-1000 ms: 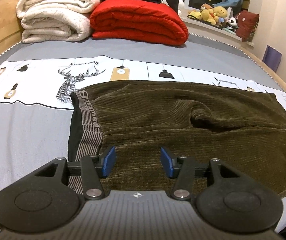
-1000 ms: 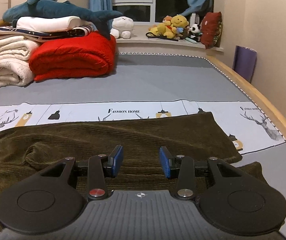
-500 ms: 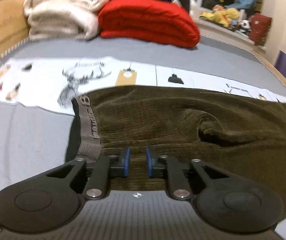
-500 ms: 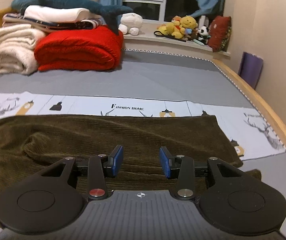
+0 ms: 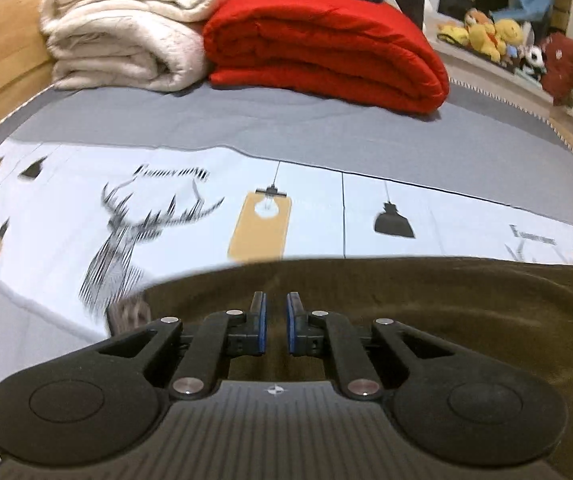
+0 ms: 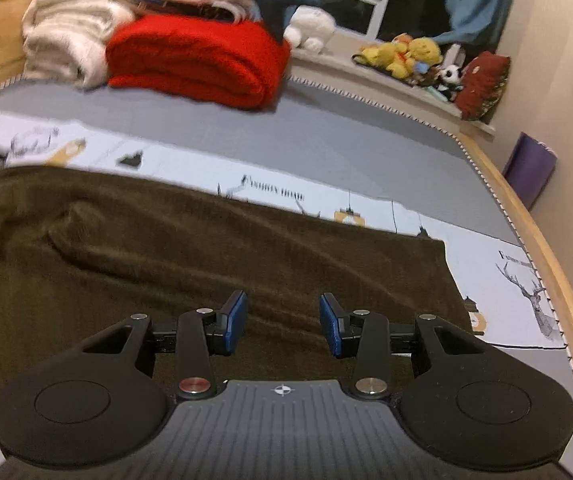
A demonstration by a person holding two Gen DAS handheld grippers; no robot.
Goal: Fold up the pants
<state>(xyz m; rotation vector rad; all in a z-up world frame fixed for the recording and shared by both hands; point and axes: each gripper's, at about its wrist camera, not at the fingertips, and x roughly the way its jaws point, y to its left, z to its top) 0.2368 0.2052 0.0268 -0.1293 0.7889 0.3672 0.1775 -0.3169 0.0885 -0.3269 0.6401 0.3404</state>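
The olive corduroy pants (image 6: 206,264) lie spread across the bed's near side, over a printed sheet (image 5: 190,204) with deer, lamps and the words "Fashion home". The left gripper (image 5: 275,324) has its blue pads drawn close, with pants fabric between them, though whether they pinch it cannot be told. The right gripper (image 6: 282,322) hovers above the trouser leg, fingers spread wide. At the far edge sit a folded red quilt (image 5: 326,44) and cream blankets (image 5: 126,36); plush toys (image 6: 402,54) line the windowsill.
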